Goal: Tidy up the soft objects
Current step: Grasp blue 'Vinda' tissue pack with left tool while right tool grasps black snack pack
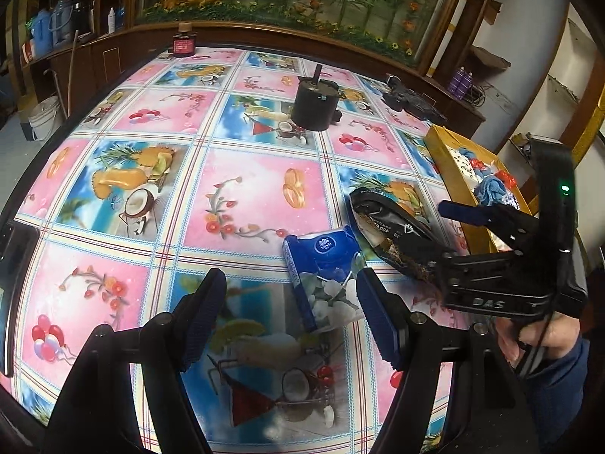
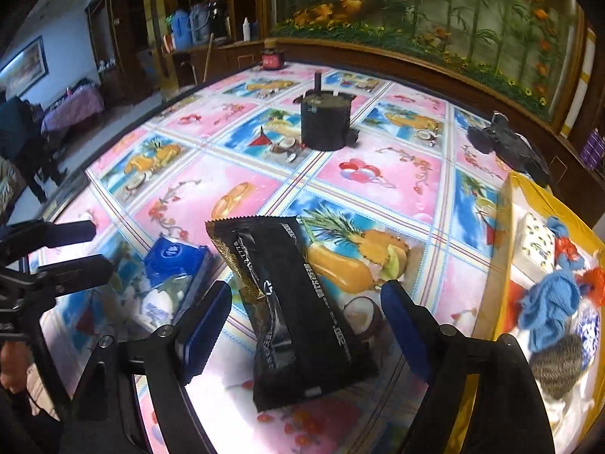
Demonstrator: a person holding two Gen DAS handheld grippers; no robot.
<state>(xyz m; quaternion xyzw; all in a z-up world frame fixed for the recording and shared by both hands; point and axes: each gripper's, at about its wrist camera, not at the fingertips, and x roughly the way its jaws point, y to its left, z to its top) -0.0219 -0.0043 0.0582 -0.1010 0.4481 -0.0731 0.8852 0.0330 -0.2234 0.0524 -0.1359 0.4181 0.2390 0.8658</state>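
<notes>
Lying on the table (image 2: pixel 378 174) between the wide-open fingers of the right gripper (image 2: pixel 306 321), the black packet (image 2: pixel 291 302) points its long axis forward. The left gripper (image 1: pixel 291 317), also wide, is nearer the blue tissue pack (image 1: pixel 325 272).

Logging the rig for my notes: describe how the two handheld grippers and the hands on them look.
Both the left gripper and the right gripper are black frames with silver screws and ridged blue pads. The right one carries white "DAS" lettering, a green light and a black cable. The right hand is bare, with a dark blue sleeve.
</notes>
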